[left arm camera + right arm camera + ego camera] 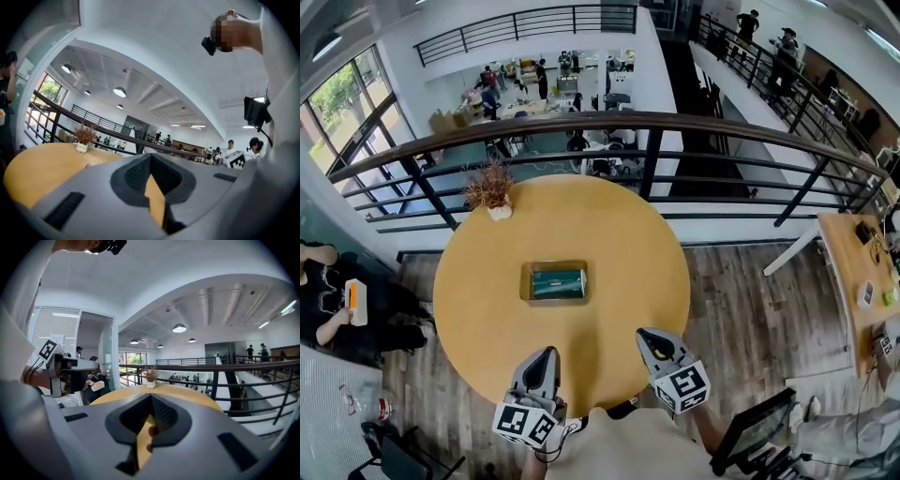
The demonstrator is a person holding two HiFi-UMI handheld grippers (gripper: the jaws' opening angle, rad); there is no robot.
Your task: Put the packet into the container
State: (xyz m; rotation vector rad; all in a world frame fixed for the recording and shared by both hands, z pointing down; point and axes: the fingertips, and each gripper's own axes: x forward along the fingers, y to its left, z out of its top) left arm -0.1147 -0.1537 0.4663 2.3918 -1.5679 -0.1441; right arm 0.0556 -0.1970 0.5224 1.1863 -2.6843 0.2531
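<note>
Head view, packet: the teal packet [558,281] lies inside the rectangular container [526,281] at the middle of the round wooden table [478,309].
Head view, grippers: the left gripper [547,354] and right gripper [646,335] hover over the table's near edge, apart from the container.
Left gripper view: jaws closed tip to tip, nothing between them; a potted plant [84,137] stands near the far rim.
Right gripper view: jaws pressed together, empty.

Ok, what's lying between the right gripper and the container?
Nothing: in the head view, only bare yellow tabletop separates the right gripper from the container.
</note>
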